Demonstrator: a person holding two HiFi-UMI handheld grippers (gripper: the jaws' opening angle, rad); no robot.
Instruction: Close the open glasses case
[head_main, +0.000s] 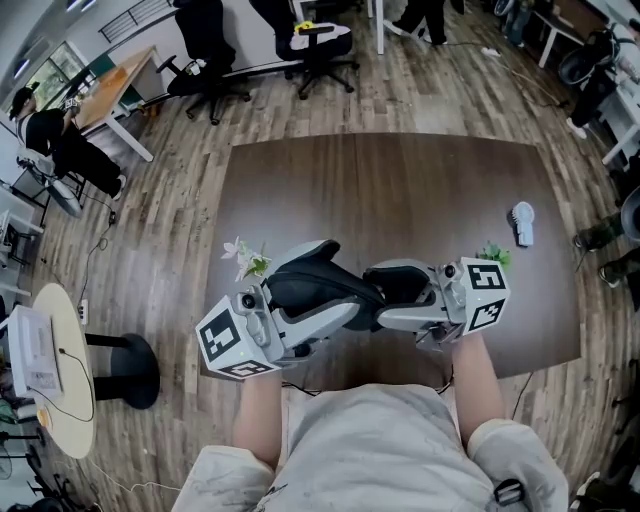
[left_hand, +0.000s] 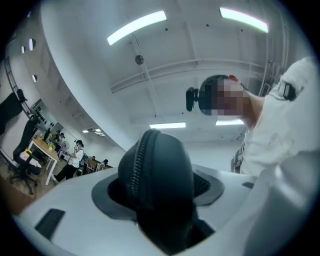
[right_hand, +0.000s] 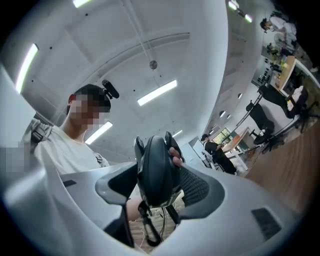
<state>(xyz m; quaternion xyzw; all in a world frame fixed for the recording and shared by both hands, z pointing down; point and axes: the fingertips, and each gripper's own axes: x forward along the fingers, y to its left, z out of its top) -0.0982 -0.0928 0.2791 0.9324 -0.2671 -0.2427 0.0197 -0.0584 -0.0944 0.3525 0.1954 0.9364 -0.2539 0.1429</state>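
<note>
A black zippered glasses case (head_main: 318, 283) hangs in the air over the near edge of the brown table (head_main: 400, 190), held end to end between both grippers. My left gripper (head_main: 322, 312) grips its left end: in the left gripper view the case (left_hand: 159, 180) fills the gap between the white jaws, zipper line facing up, and looks closed. My right gripper (head_main: 392, 296) is at the other end. In the right gripper view the case (right_hand: 155, 167) stands edge-on between the dark pads (right_hand: 192, 186). Both grippers tilt upward, toward the ceiling.
A small white object (head_main: 521, 223) lies at the table's right. A sprig of white flowers (head_main: 244, 257) and a green plant (head_main: 494, 254) sit just behind the grippers. Office chairs (head_main: 322, 45) stand beyond the table; a round side table (head_main: 62, 370) is at the left.
</note>
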